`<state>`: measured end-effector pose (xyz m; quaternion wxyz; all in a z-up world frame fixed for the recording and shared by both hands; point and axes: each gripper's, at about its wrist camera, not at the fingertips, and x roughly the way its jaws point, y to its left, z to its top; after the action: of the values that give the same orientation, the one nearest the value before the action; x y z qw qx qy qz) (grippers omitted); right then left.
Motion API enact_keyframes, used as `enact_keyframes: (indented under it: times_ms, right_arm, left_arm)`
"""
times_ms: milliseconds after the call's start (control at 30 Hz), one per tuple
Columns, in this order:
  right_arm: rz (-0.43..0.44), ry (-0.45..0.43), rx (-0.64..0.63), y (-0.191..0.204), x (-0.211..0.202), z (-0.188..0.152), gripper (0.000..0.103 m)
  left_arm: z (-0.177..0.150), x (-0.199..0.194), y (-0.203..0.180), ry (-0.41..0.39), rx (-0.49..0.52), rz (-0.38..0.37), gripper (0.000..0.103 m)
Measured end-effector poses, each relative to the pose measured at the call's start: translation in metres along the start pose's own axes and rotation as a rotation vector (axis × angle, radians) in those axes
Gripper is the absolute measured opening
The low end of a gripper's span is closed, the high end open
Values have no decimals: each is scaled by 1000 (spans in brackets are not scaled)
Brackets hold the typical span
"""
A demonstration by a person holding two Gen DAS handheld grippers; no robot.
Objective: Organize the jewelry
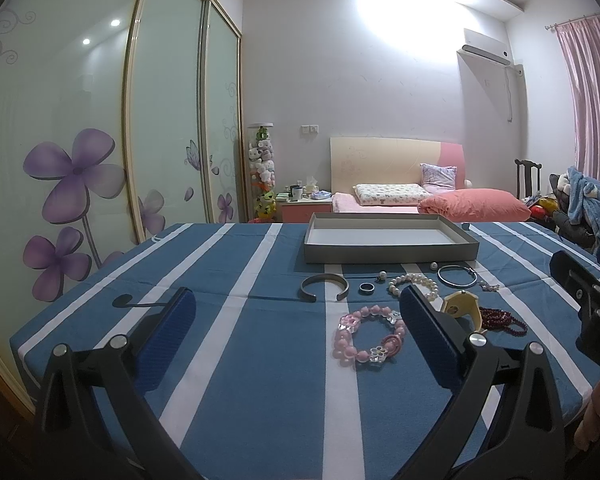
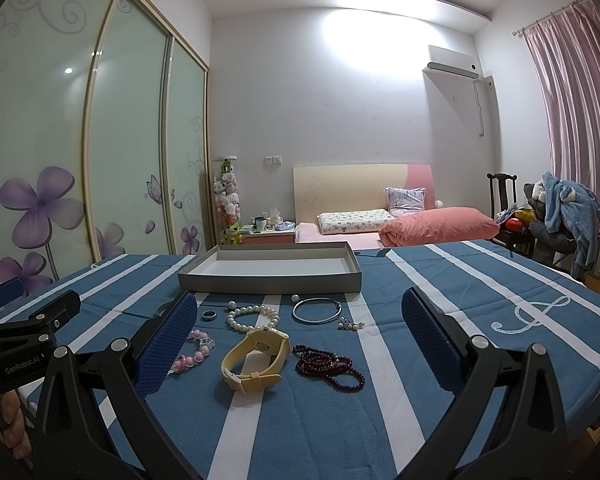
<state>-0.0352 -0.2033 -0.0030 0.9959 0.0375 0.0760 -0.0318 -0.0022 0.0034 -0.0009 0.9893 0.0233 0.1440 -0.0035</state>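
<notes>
Jewelry lies on a blue striped tablecloth (image 1: 260, 360) in front of a grey shallow box (image 1: 388, 252) (image 2: 268, 280). A pink bead bracelet (image 1: 368, 338), a metal cuff (image 1: 324, 286), a dark ring (image 1: 367, 288) and a pearl bracelet (image 1: 414, 282) show in the left wrist view. A yellow watch (image 2: 256, 360), dark red beads (image 2: 330, 366), a thin bangle (image 2: 316, 310) and a small charm (image 2: 350, 324) show in the right wrist view. My left gripper (image 1: 296, 320) is open and empty, above the cloth. My right gripper (image 2: 300, 326) is open and empty, above the watch.
A bed with a pink quilt (image 1: 472, 204) stands behind the table. A sliding wardrobe with purple flowers (image 1: 80, 176) lines the left side. A chair with clothes (image 2: 564, 220) is at the right. The tablecloth edge (image 1: 16, 340) drops off at the left.
</notes>
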Motion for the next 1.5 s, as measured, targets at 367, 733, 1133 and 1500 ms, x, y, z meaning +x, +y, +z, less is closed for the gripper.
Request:
enact_keyframes:
  times_ms: [367,733,1133,1500]
  right_arm:
    - [1,1,1,0,0,0,101]
    - [1,3,2,0,1,0,101]
    - [-1,7,5,-2,2,0,101]
    - [-12,55,36,-11,19,-8,101]
  left_arm:
    - [2,-2,-1,1,0,0,99]
    - [2,-2,-1,2,0,0,99]
    - [-3,6,-15,21,7,-4,99]
    - [-3,74,-18,250,20,-84,99]
